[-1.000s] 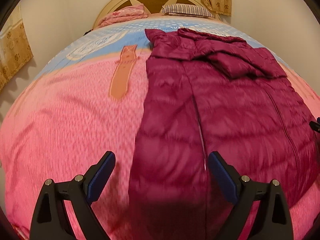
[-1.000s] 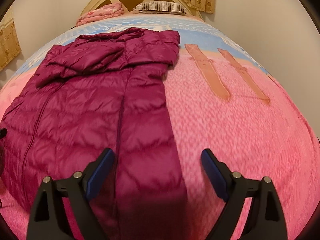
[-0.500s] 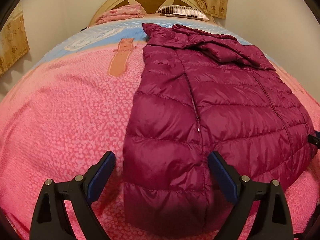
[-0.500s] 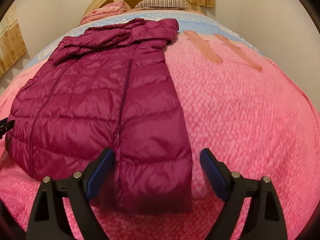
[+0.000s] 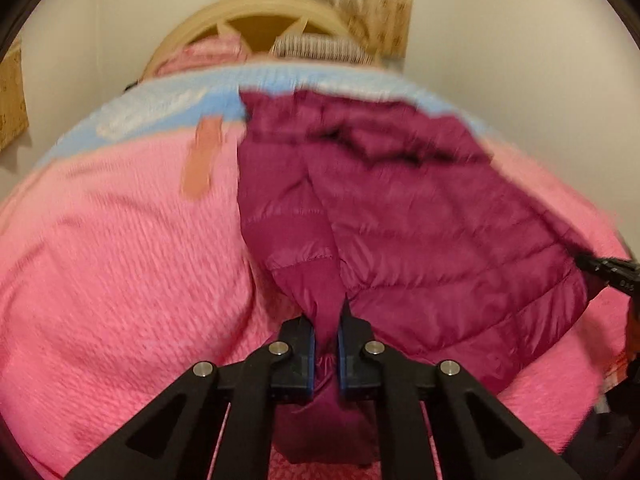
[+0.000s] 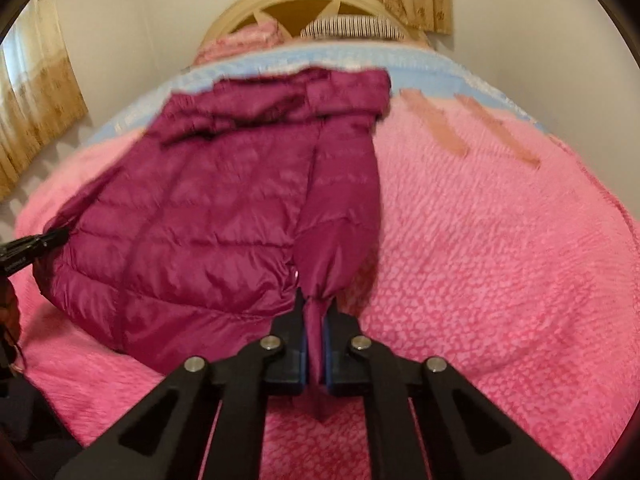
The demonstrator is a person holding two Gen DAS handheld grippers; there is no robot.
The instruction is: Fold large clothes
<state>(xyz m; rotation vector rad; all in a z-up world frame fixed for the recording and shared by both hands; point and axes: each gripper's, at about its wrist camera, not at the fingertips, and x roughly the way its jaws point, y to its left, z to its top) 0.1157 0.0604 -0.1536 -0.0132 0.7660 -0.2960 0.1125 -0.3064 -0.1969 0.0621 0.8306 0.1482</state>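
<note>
A maroon quilted down jacket (image 5: 420,216) (image 6: 208,208) lies spread on the pink bed, hood end toward the headboard. My left gripper (image 5: 326,332) is shut on the bunched bottom hem at the jacket's left corner, fabric pinched between the blue pads and lifted off the bed. My right gripper (image 6: 314,328) is shut on the hem at the right corner, the cloth gathered and raised the same way. Each gripper's black tip shows at the edge of the other view, the right gripper's tip (image 5: 608,270) and the left gripper's tip (image 6: 32,246).
The pink bedspread (image 5: 120,280) (image 6: 500,260) has a blue band near the headboard (image 5: 260,20). Pillows (image 6: 352,26) lie at the head. Curtains (image 6: 36,120) hang at the left wall and behind the headboard. White walls stand close on both sides.
Both grippers went from wide open over the hem to shut on it. The jacket's bottom corners are now bunched and raised, and both views have tilted up toward the headboard.
</note>
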